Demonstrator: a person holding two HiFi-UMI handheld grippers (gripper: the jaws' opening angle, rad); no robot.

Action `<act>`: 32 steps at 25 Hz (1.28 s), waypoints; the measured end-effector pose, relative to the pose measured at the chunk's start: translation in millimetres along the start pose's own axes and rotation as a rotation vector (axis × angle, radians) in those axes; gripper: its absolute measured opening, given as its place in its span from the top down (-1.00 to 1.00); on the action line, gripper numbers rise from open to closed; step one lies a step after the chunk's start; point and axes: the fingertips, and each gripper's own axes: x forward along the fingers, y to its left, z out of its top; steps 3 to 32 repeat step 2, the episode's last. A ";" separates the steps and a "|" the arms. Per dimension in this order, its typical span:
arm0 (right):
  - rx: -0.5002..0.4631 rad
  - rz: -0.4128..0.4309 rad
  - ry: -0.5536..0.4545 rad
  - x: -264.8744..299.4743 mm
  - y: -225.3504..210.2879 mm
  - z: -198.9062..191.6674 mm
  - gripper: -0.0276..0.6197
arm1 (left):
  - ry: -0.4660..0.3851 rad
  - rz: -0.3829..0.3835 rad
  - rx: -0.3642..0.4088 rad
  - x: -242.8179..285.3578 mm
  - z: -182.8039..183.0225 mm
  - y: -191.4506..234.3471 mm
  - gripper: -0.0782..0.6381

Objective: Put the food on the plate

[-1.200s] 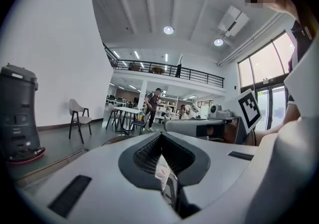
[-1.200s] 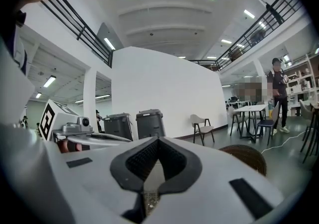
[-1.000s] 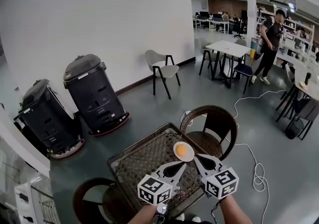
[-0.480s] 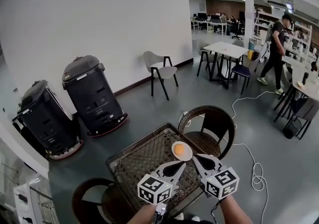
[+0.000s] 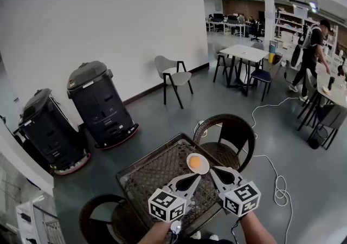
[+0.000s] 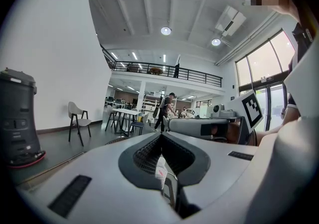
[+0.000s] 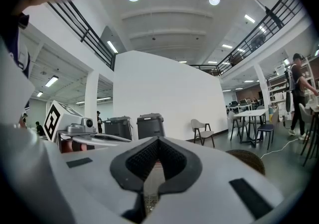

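A small round white disc with an orange-yellow centre (image 5: 198,163) lies on the far right part of a dark brown woven wicker table (image 5: 154,175). It looks like a fried egg, though it could be a little dish with food on it. It sits just past the tips of both hand-held tools, and the head view does not show whether either tip touches it.

The left gripper (image 5: 199,178) points up and to the right at the disc. Its grey jaws (image 6: 160,136) are pressed together, with only a small white scrap bearing a red mark at their seam. The right gripper (image 5: 213,171) points up and to the left. Its jaws (image 7: 158,141) are drawn together but for a thin slit, and a bit of weave shows through the bottom of it. Each gripper's own grey body fills the lower part of its view and hides the disc.

A round-backed brown wicker chair (image 5: 227,137) stands just beyond the table. A second dark round chair (image 5: 103,216) stands at the table's near left corner. A white cable (image 5: 279,188) trails across the grey floor to the right.

Two black wheeled machines (image 5: 100,102) (image 5: 49,129) stand well apart from the table, against the white wall. A pale chair on dark legs (image 5: 173,77) stands further along that wall. A white table with dark chairs (image 5: 246,53) and a walking person (image 5: 314,47) are in the far room.
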 end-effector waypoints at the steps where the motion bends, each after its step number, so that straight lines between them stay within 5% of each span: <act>1: 0.000 -0.003 0.002 0.6 -0.2 0.1 0.91 | -0.002 0.001 -0.001 -0.4 1.0 1.2 0.76; 32: 0.001 -0.005 0.003 1.3 -0.5 0.2 0.91 | -0.004 0.001 -0.002 -0.8 2.0 2.3 0.76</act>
